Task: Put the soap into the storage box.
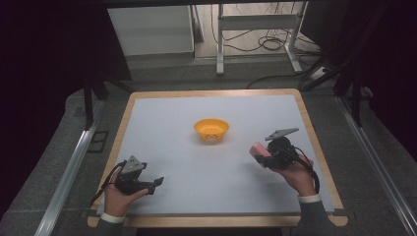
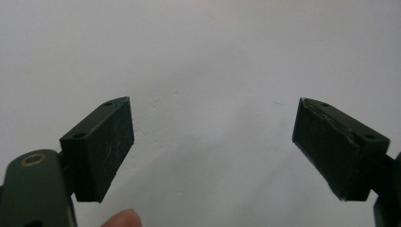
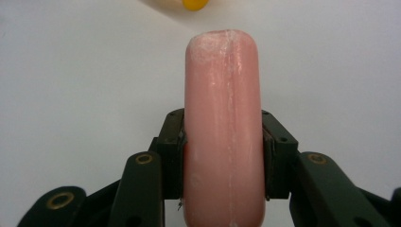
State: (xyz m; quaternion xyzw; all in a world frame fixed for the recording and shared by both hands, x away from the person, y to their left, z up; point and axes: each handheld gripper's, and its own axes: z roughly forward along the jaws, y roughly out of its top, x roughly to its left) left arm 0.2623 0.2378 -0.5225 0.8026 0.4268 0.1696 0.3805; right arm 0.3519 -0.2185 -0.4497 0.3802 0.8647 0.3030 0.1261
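Observation:
An orange bowl (image 1: 211, 130) stands near the middle of the white table top (image 1: 196, 162); its rim (image 3: 194, 4) peeks in at the top of the right gripper view. My right gripper (image 1: 263, 156) is shut on a pink rounded bar (image 1: 257, 149), held on edge to the right of the bowl. The pink bar (image 3: 222, 127) stands upright between the two black pads (image 3: 279, 156). My left gripper (image 1: 156, 185) rests low at the front left, jaws wide apart. Its pads (image 2: 101, 146) frame bare white table, and my left gripper (image 2: 213, 146) is open with nothing between them.
The table has a wooden border (image 1: 314, 142). Beyond its far edge stand a white cabinet (image 1: 152, 29) and a metal frame (image 1: 255, 29) with cables on the floor. Rails (image 1: 74, 157) run along both sides of the table.

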